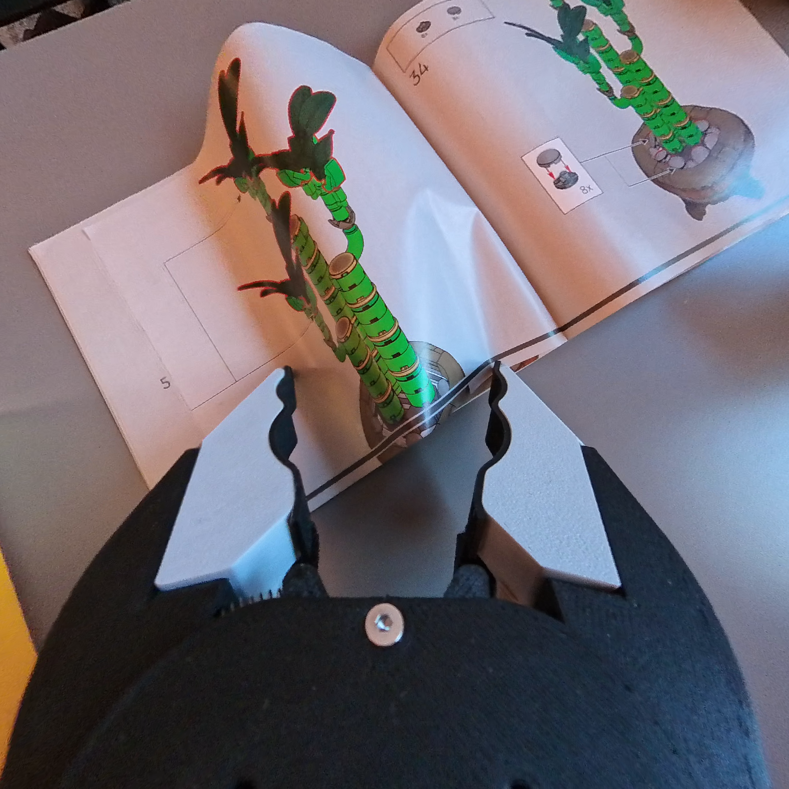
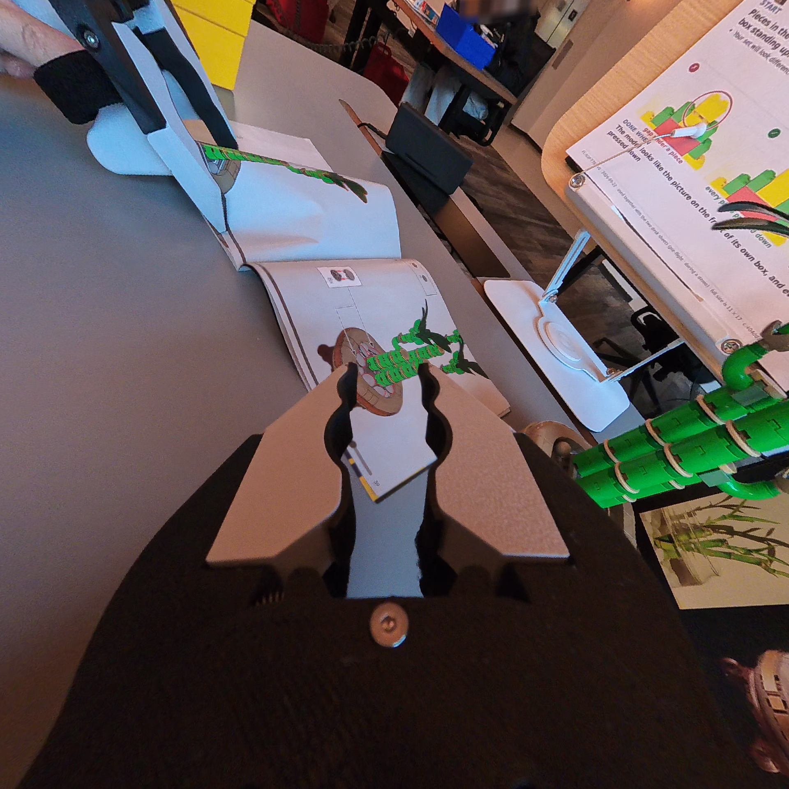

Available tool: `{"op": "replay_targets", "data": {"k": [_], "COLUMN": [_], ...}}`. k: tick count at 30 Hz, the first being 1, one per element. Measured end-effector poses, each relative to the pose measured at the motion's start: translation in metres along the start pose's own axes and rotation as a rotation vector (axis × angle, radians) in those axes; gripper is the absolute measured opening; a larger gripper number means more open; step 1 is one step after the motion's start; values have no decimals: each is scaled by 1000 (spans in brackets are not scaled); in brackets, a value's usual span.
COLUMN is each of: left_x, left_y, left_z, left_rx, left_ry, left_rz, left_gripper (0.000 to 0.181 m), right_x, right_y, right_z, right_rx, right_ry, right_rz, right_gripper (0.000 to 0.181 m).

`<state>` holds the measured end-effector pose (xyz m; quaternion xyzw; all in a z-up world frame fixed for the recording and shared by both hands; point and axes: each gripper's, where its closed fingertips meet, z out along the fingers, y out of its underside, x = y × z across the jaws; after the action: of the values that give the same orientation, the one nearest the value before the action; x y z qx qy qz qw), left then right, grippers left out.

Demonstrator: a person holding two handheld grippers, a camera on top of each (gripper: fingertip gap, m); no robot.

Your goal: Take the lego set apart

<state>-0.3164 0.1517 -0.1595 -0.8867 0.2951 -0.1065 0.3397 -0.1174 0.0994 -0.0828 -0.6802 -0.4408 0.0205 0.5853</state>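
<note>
The lego set is a green bamboo model point(image 2: 683, 444) with a tan pot point(image 2: 550, 435), at the right edge of the right wrist view, apart from both grippers. An open instruction booklet point(image 1: 469, 149) lies on the grey table point(image 1: 640, 384); its left page curls upward. My left gripper point(image 1: 391, 373) is open over the booklet's near edge, with the raised page's edge between its jaws. It also shows in the right wrist view point(image 2: 217, 179), held by a hand. My right gripper point(image 2: 386, 371) is open and empty, above the booklet's point(image 2: 299, 213) other page.
A box printed with a bamboo picture point(image 2: 726, 550) lies under the model. A tilted board with an instruction sheet point(image 2: 683, 170) stands on a white base point(image 2: 555, 341) at the right. A yellow box point(image 2: 213, 38) sits at the table's far side.
</note>
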Motion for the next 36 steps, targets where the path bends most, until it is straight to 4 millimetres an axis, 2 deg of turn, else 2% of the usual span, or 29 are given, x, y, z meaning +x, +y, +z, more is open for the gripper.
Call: {"op": "replay_targets", "data": {"k": [5,10,13,16,18,21,25,31,36], "left_x": [11,37,55,70,71,64,58,61,50], "left_y": [-5,-21,-33,-40,-44,-47,-45,-46,-61], "left_z": [-1,-8,-14,-21,-24,-28,-26,-25,-42], "left_rx": [15,67,81,56,76,103,100,99,222], "left_ry": [59,272,479,699,780,813,772,747,675], "left_rz": [7,-101,-227,-359,-435,-478,-450,-406,-335], "left_gripper": [70,56,55,55,54,49,48,49,45], "right_x": [-8,-38,-60,-68,-79,-90,-84,-66,-57], "right_y": [-9,-35,-53,-60,-62,-51,-50,-52,-59], "right_z": [1,12,35,62,79,102,108,113,115], "right_rx": [35,118,123,74,53,-31,-42,-40,-3], "right_ry": [-24,-105,-124,-57,-64,-73,-25,55,96], "right_rz": [-9,43,54,9,13,-11,-52,2,84], "right_gripper": [28,31,41,50,52,52,47,40,27]}}
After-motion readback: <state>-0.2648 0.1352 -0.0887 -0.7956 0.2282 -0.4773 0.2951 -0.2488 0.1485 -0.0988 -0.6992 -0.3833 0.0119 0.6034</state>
